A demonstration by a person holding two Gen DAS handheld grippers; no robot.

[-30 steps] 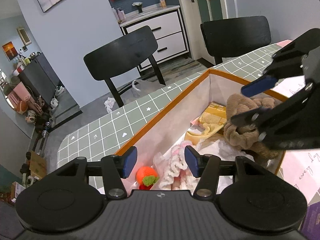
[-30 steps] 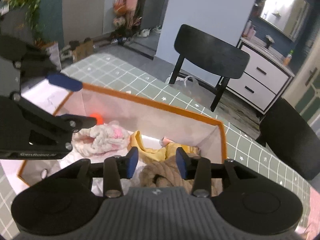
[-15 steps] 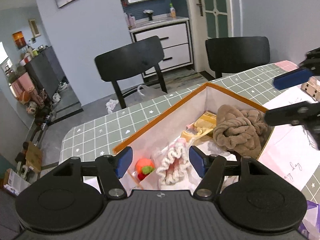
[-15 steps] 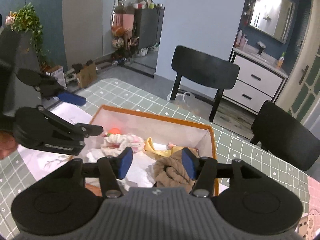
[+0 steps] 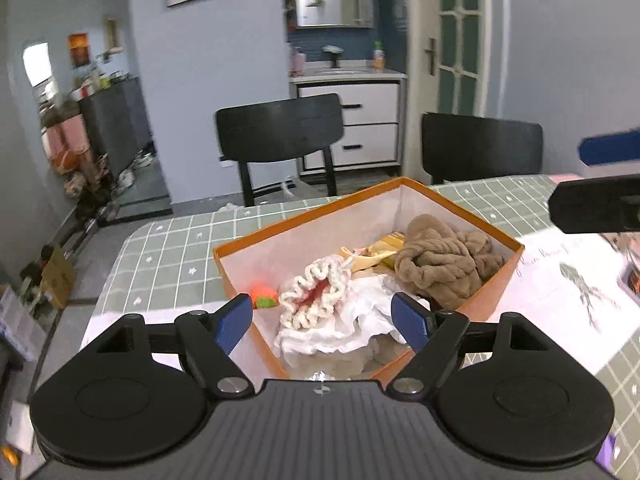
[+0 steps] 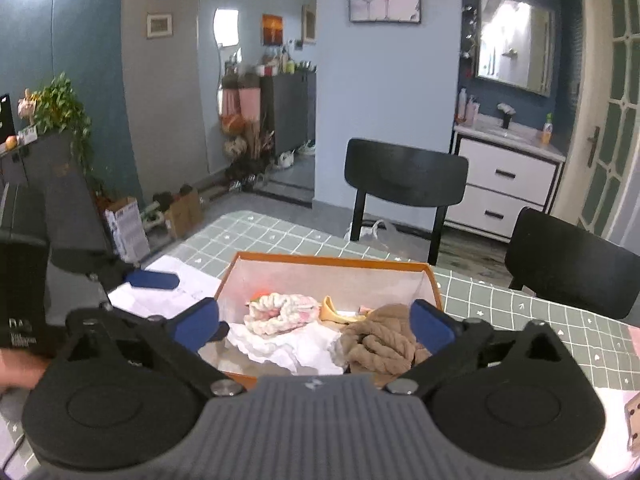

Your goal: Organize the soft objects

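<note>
Both the left gripper (image 5: 323, 322) and the right gripper (image 6: 316, 325) had just been spreading their jaws and stood wide with nothing between the pads. Beyond them the orange box (image 5: 496, 280) on the checked tablecloth (image 5: 172, 256) held the soft things: a brown knit bundle (image 5: 444, 264) at one end, a pink-and-white frilly piece (image 5: 316, 296) on white cloth (image 5: 360, 324), and a small orange toy (image 5: 262, 294) in the corner.
</note>
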